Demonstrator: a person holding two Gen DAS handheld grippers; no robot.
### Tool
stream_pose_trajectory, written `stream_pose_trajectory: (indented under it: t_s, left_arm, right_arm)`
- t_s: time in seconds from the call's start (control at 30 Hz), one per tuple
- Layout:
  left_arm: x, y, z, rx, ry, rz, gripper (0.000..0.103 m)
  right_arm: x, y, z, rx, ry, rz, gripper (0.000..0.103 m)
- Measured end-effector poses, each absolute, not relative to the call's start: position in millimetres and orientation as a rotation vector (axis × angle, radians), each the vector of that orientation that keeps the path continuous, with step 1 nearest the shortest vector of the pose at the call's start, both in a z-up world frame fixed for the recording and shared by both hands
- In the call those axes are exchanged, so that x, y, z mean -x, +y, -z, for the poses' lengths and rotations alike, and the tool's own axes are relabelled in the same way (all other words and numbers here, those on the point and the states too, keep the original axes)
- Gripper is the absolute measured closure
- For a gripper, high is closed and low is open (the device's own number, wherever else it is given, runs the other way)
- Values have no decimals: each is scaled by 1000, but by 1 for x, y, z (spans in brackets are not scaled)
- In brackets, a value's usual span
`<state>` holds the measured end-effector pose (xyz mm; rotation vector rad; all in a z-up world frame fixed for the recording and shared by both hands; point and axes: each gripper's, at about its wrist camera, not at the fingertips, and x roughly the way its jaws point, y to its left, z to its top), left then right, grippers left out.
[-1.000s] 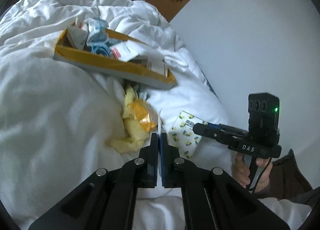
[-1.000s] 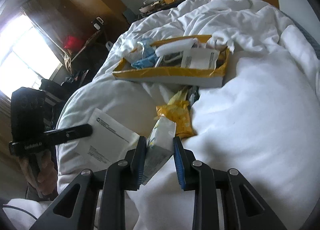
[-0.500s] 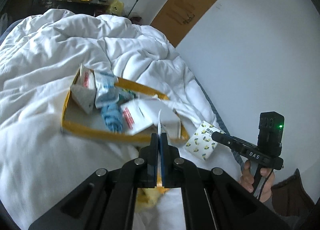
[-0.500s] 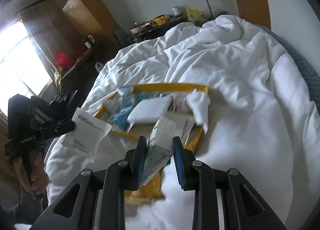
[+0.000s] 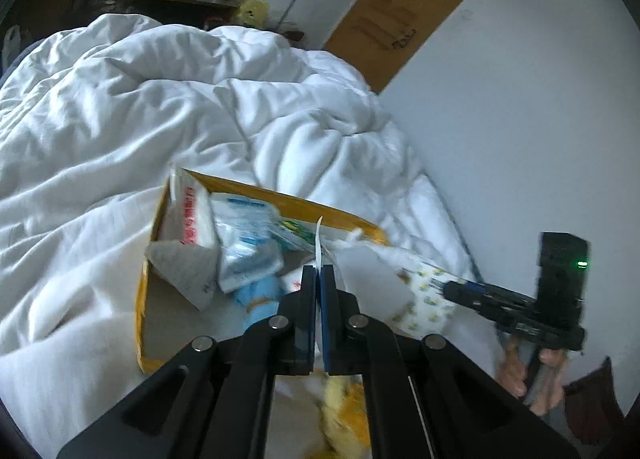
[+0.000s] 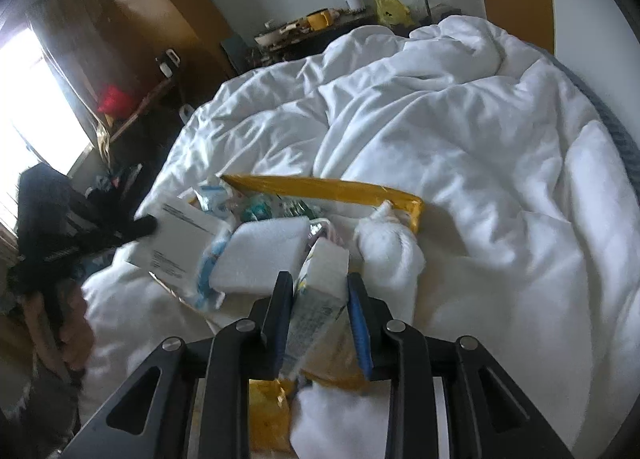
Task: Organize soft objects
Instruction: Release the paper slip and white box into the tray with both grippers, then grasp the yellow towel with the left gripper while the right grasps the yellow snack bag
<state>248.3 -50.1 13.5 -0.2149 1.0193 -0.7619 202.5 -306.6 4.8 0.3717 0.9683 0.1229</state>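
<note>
A yellow-rimmed cardboard box (image 5: 264,195) (image 6: 320,187) lies on the white duvet. It holds several soft packs, among them a red-printed tissue pack (image 5: 188,219), a blue-and-white pack (image 5: 244,243), a white pad (image 6: 264,255) and a rolled white cloth (image 6: 388,247). My left gripper (image 5: 319,271) (image 6: 148,225) is shut on a thin flat white packet (image 5: 319,243) (image 6: 176,247), held over the box's near edge. My right gripper (image 6: 320,279) (image 5: 444,289) is shut on a lemon-print tissue pack (image 6: 320,291) (image 5: 428,295) at the box's near right corner.
A crumpled yellow bag (image 5: 344,411) (image 6: 264,395) lies on the duvet just below both grippers. The white wall (image 5: 520,139) runs along the bed's right side. A cluttered table (image 6: 320,25) stands beyond the bed's far end, and a wooden wardrobe (image 6: 160,11) at the left.
Both grippers have carried their packets forward over the bed. They were short of the yellow bag and now hang over the box's near edge.
</note>
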Motion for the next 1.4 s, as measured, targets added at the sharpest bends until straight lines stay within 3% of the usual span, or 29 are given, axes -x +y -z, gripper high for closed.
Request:
stream_pose_trajectory:
  t_s: [0.17, 0.2, 0.23, 0.27, 0.3, 0.4, 0.57, 0.77, 1.03, 1.1, 1.17, 1.4]
  left_arm:
    - [-251, -48, 11, 187, 1049, 690, 99]
    - [-251, -47, 14, 181, 1051, 674, 89]
    - [-251, -46, 15, 179, 1051, 673, 83]
    - [-251, -45, 15, 181, 1047, 671, 66]
    - [-250, -42, 13, 186, 1033, 664, 51]
    - [-238, -35, -1, 196, 957, 667, 32]
    - [-189, -35, -13, 131, 890, 695, 28]
    - [-140, -26, 22, 165, 970, 676, 25]
    - [-135, -29, 19, 158, 969, 669, 25]
    - [-135, -29, 20, 150, 970, 664, 25]
    - [-134, -30, 20, 140, 968, 664, 25]
    - [-125, -40, 23, 62, 979, 676, 25]
  right_arm:
    - [-202, -308, -1, -408, 965, -105, 70]
    - [-201, -308, -2, -408, 960, -96, 67]
    - [-199, -308, -5, -403, 947, -82, 54]
    - [-196, -308, -8, -400, 935, -70, 45]
    - [-190, -308, -14, -396, 914, -46, 45]
    - [-169, -304, -32, -372, 849, -22, 42]
    - [-116, -279, -34, -386, 747, -18, 22]
    - [-99, -224, 28, -408, 955, -153, 21]
    - [-138, -198, 67, -297, 1199, -98, 21]
    - [-144, -197, 77, -285, 1218, -85, 24]
    - [-143, -195, 83, -273, 1233, -79, 44]
    - [-119, -215, 61, -384, 1123, -103, 54]
